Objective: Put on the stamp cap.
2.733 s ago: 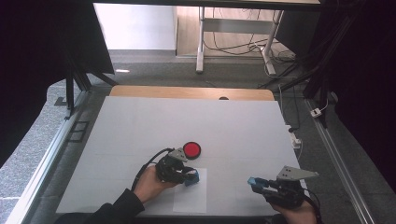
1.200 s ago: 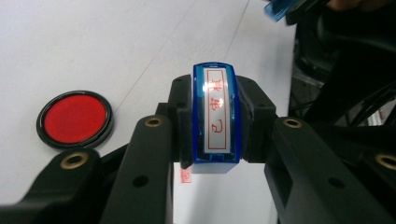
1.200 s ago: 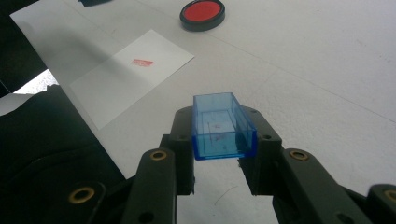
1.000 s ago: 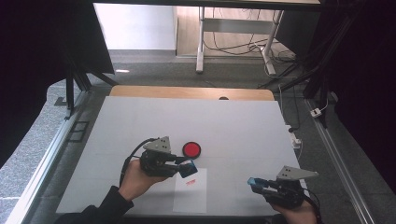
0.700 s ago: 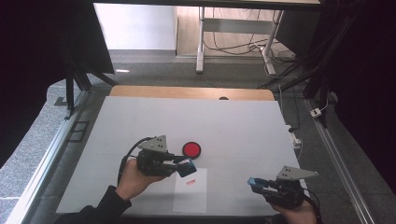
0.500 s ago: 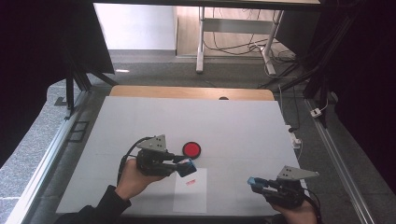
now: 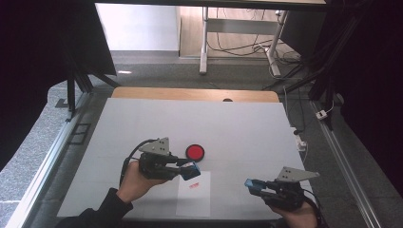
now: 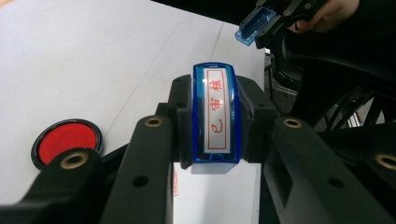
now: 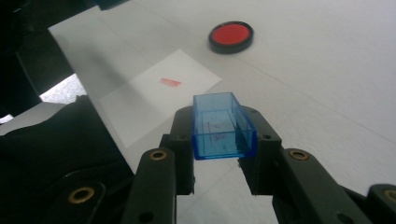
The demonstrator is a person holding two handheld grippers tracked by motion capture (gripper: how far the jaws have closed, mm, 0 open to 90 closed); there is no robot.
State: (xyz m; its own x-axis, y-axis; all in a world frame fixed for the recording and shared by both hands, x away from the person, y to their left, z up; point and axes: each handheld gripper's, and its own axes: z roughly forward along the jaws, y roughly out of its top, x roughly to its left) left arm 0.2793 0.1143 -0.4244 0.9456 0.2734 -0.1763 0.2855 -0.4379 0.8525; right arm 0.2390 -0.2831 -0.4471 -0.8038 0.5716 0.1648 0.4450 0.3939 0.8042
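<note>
From above, the left gripper (image 7: 190,170) hangs over the top edge of the paper sheet (image 7: 194,199), just below the red ink pad (image 7: 195,152) — the right gripper (image 7: 253,185) sits off the sheet's right side.

Left gripper view: jaws clamped on a blue stamp (image 8: 215,119).

Right gripper view: jaws pinch a clear blue cap (image 9: 222,126) — a red mark (image 9: 170,82) shows on the sheet.

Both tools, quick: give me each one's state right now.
Left tool: closed on the blue stamp, above the stamped paper.
Right tool: closed on the clear blue stamp cap.
</note>
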